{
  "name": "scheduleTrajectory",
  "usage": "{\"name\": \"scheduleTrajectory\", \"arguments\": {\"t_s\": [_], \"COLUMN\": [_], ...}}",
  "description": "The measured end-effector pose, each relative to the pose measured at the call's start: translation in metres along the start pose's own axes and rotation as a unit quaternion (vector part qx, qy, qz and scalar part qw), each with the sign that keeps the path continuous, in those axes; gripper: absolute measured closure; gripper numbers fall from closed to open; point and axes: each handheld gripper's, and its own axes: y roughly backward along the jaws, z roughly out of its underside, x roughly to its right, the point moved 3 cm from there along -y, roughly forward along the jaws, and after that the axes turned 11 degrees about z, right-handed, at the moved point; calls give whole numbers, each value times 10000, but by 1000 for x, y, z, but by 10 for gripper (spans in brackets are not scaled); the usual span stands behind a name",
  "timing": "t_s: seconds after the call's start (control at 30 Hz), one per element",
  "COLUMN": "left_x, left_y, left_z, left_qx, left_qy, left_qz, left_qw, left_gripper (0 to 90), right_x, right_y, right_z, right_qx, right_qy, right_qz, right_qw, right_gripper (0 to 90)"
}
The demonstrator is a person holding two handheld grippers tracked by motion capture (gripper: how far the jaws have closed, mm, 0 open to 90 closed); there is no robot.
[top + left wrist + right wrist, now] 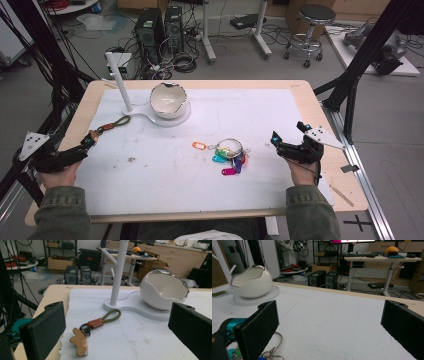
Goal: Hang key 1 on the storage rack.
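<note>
Two grippers sit at either edge of the bench, both with jaws spread wide and nothing between them. The left gripper is nearest the leather key fob, which lies flat on the white mat with its olive cord loop trailing toward the base of the white peg stand; the right gripper rests just beside the bunch of coloured key tags on their wire ring. To my eye the likely work is getting these keys up onto the stand or into the egg-shaped bowl next to it. For the fob, I would come in low and close on the tan sleeve at the cord's neck — the leather itself lies too flat to pinch cleanly — so the loop hangs free for a peg. For the tag bunch, take the ring, not one tag, or the rest will swing and snag.
</note>
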Motion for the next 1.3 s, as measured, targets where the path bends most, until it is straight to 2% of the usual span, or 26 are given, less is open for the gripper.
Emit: {"name": "scheduleTrajectory", "arguments": {"t_s": [0.67, 0.73, 0.83, 1.3], "left_x": [0, 0, 1, -5], "left_y": [-1, -2, -5, -15], "left_z": [0, -1, -5, -18], "left_qx": [-74, -142, -286, -562], "left_qy": [50, 72, -60, -82], "left_qz": [41, 96, 94, 199], "left_qw": [10000, 9998, 9995, 9982], "left_gripper": [17, 17, 17, 17], "right_x": [-3, -3, -3, -6], "right_y": [1, 1, 0, -3], "right_z": [1, 1, 2, 3], "right_qx": [-45, -65, -71, -115], "right_qy": [32, 17, 61, 109], "right_qz": [-18, -28, -12, -32], "right_qw": [10000, 10000, 10000, 9999], "right_gripper": [5, 5, 5, 5]}}
